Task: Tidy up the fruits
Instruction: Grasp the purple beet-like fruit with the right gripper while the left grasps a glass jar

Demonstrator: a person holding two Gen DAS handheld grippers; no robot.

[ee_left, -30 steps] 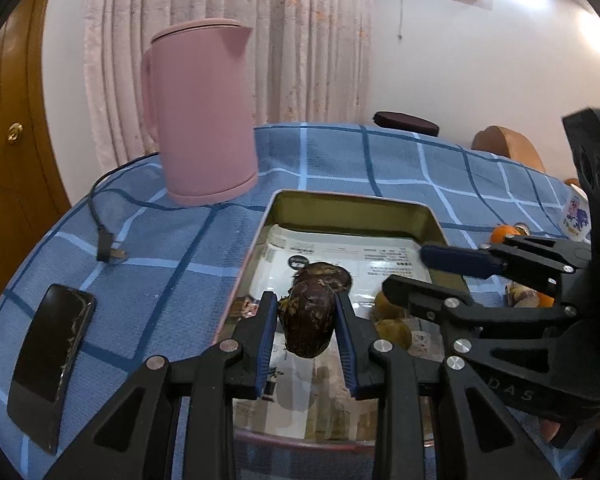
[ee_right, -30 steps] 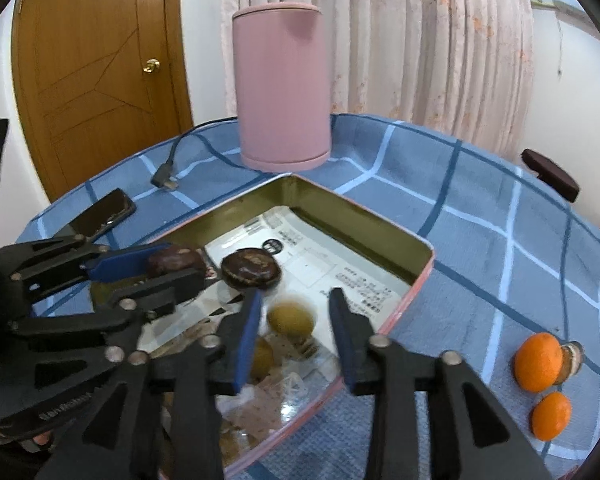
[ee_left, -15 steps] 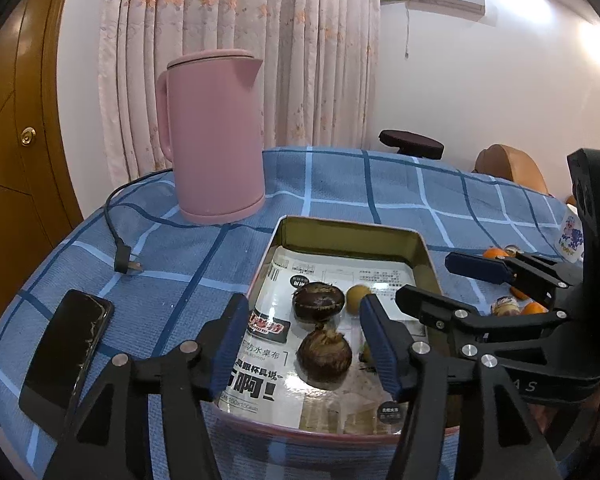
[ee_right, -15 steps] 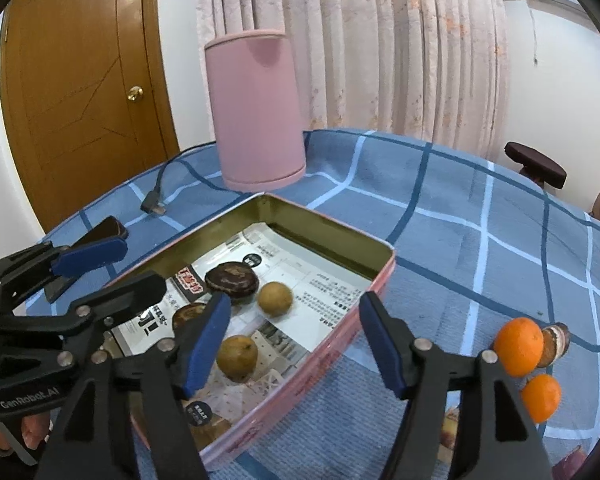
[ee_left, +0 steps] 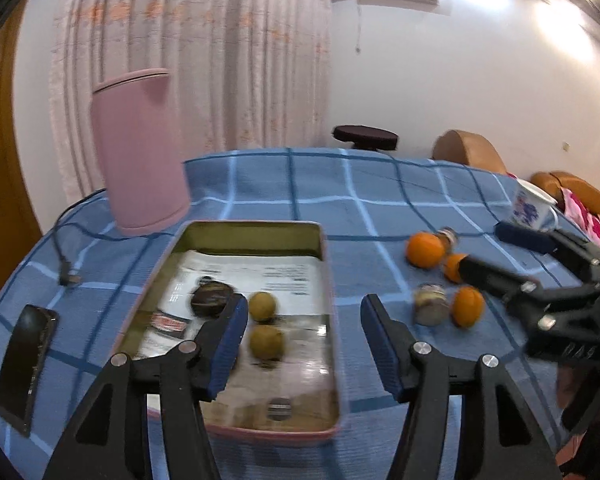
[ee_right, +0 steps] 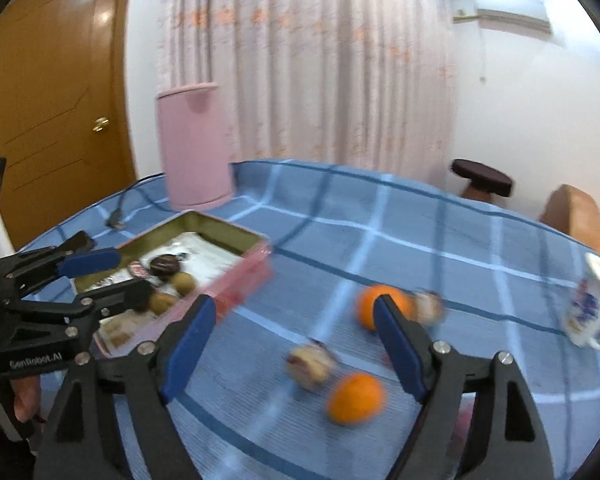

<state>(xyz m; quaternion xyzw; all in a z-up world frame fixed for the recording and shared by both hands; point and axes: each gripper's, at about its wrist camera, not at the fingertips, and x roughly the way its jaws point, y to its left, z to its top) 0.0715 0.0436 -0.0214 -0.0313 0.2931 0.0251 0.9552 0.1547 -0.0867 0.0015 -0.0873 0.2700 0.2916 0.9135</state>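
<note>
A pink metal tray point(ee_left: 327, 280) lined with newspaper holds a dark brown fruit point(ee_left: 210, 298) and two yellow-brown fruits point(ee_left: 265, 341); it also shows in the right wrist view point(ee_right: 244, 280). Three oranges point(ee_left: 425, 249) and pale round fruits point(ee_left: 431, 303) lie on the blue checked cloth to the tray's right. In the right wrist view an orange point(ee_right: 356, 398) and a pale fruit point(ee_right: 311, 364) lie between my fingers' lines. My left gripper point(ee_left: 304, 344) is open and empty above the tray's right rim. My right gripper point(ee_right: 292, 340) is open and empty above the loose fruits.
A pink kettle point(ee_left: 140, 152) with its cord and plug point(ee_left: 69, 278) stands behind the tray. A black phone point(ee_left: 24, 364) lies at the left. A white flowered mug point(ee_right: 592, 312) stands at the far right. Stool and chairs stand beyond the table.
My left gripper let go of the dark fruit in the tray, opened wide and pulled back and right. My right gripper opened and swung right, from the tray to the loose oranges.
</note>
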